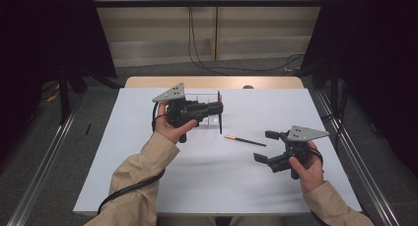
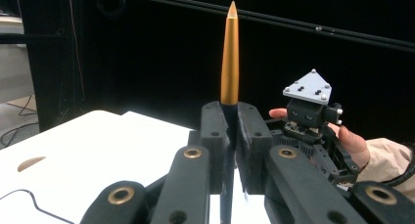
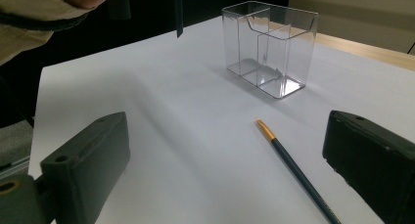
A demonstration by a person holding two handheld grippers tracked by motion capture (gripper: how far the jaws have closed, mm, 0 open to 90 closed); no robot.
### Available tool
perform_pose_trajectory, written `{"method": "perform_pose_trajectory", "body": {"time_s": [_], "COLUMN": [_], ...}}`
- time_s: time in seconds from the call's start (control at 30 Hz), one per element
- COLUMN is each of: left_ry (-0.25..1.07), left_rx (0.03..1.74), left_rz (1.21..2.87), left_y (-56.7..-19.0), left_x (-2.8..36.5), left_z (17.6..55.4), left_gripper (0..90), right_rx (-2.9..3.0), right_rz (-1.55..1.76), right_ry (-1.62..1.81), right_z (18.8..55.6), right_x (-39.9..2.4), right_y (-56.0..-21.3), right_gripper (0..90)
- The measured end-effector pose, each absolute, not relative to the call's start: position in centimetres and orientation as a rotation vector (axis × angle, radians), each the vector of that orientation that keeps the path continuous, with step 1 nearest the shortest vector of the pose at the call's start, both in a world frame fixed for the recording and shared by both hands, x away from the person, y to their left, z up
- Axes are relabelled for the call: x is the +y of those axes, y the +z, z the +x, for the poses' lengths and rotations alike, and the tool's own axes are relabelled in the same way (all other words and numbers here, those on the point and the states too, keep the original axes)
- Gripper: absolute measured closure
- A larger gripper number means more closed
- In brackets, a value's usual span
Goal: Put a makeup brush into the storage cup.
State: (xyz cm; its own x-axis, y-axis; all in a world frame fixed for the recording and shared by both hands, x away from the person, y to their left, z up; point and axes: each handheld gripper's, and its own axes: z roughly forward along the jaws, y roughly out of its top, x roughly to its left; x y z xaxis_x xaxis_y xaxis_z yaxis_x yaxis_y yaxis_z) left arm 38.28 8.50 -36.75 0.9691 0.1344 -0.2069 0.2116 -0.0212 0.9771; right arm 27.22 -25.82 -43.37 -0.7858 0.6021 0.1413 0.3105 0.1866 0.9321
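Taking the clear plastic holder [image 3: 270,48] as the landmark and working from the person's side outward: nearest the person, well short of the holder and off to its right, the right gripper [image 1: 270,146] hovers low over the white table [image 1: 148,186] with its jaws spread wide and nothing between them. Just beyond it, between that gripper and the holder, a dark pencil with a gold end [image 3: 293,165] lies flat on the table, its gold end turned toward the holder. Farther on, right at the holder, the left gripper [image 2: 230,131] has its jaws pressed together on a second pencil [image 2: 229,62], held upright with the gold tapered end up and the dark shaft hanging below. In the high view that pencil stands at the holder's near right edge; whether it is above a compartment or just beside the wall cannot be told. The step in hand looks like dropping this pencil into the holder. Next move, likely: centre it over an opening, lower, then release.
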Motion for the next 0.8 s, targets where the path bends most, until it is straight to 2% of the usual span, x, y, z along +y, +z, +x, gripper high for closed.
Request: {"method": "perform_pose_trajectory", "body": {"time_s": [0.8], "left_ry": [-0.036], "left_rx": [0.291], "left_rz": [1.605], "left_y": [-36.5], "left_x": [8.7], "left_z": [39.4], "left_gripper": [83.4], "right_rx": [2.172], "right_rz": [0.922], "right_ry": [1.601], "right_z": [25.6], "right_x": [-29.0], "right_y": [-44.1], "right_gripper": [3.1]}}
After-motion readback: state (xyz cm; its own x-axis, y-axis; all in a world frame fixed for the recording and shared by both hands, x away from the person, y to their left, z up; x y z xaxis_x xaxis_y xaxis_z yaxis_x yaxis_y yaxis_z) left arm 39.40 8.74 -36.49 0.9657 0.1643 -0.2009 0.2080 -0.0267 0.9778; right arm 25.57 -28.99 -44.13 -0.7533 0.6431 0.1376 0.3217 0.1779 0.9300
